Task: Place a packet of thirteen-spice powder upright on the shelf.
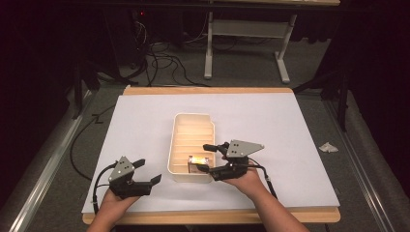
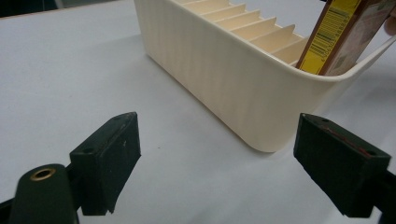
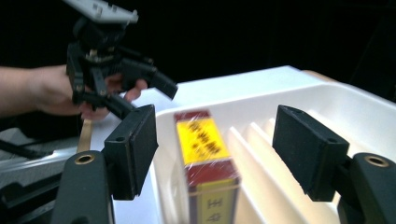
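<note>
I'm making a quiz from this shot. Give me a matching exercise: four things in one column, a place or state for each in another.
1. small box
2. slotted tray
3. left gripper
4. right gripper

a. open, over the bare white sheet beside the tray
b. cream, on the white sheet
c. open, jaws either side of the box
d. standing in the tray's near end

Pairs: 1-d, 2-b, 3-a, 4-c

Slotted tray (image 1: 193,126): you see cream, ribbed walls.
Box (image 3: 205,163) in the tray: dark red, yellow label, barcode.
Table sheet (image 1: 270,125) under the tray: white.
Your grippers' jaws: black.
</note>
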Demonstrator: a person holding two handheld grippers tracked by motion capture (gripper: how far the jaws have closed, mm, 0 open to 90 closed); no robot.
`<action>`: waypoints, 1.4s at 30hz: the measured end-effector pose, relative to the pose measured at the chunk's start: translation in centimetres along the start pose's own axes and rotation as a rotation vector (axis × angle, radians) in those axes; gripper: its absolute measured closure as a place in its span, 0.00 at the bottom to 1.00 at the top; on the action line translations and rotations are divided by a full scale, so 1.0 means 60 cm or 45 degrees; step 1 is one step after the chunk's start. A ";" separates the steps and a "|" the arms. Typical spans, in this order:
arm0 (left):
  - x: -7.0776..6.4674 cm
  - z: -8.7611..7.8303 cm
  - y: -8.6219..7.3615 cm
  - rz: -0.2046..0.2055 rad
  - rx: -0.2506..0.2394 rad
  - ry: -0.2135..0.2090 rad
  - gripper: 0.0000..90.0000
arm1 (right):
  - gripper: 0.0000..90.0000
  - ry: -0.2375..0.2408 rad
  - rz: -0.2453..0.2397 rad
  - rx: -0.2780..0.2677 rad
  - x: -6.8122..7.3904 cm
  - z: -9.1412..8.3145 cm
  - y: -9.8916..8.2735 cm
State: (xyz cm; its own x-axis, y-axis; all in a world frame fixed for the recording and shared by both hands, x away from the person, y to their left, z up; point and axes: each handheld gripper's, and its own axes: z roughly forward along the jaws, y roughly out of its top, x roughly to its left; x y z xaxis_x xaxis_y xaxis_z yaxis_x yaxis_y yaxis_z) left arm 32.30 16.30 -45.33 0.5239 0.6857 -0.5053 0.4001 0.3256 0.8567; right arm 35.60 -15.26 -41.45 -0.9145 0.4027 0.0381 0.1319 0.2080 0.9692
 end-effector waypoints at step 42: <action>-0.007 0.006 -0.003 0.022 -0.011 0.008 0.15 | 0.14 -0.712 0.164 0.145 -0.037 -0.279 -0.119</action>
State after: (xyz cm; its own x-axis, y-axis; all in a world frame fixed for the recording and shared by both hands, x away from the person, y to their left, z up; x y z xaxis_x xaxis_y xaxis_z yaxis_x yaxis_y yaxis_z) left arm 32.30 15.71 -45.34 0.5259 0.6952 -0.4901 0.3849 0.3193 0.8660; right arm 30.28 -32.58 -44.40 -0.5515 0.8341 -0.0105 0.2970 0.2081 0.9319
